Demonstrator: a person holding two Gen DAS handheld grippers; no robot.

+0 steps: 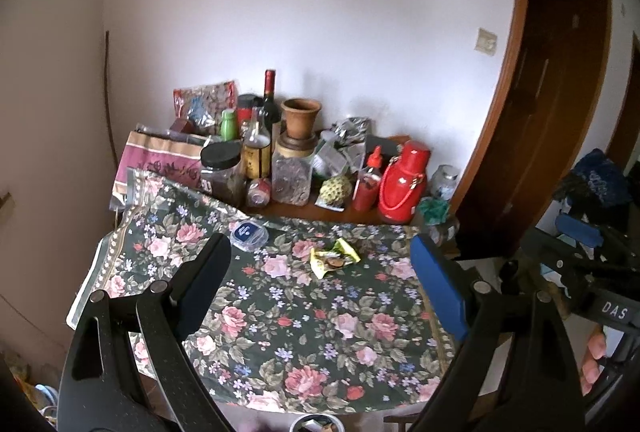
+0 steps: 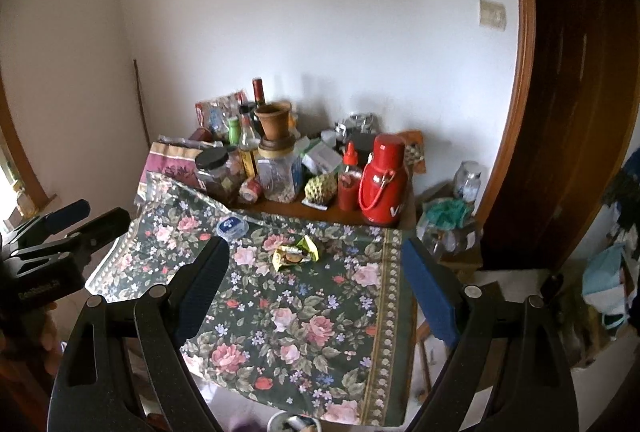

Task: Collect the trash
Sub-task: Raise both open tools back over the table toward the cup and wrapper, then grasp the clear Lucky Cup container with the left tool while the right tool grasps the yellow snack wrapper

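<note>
Trash is not picked up yet. Left gripper [image 1: 322, 268] and right gripper [image 2: 314, 274] both have their jaws wide apart and hold nothing. Ahead, a yellow wrapper [image 1: 334, 258] lies on the flowery tablecloth [image 1: 304, 344], near a small blue-lidded box [image 1: 249, 232].

Floral-clothed table [image 1: 280, 332] with yellow wrapper [image 1: 334, 258], blue-lidded container [image 1: 249, 232], clutter at back.
</note>
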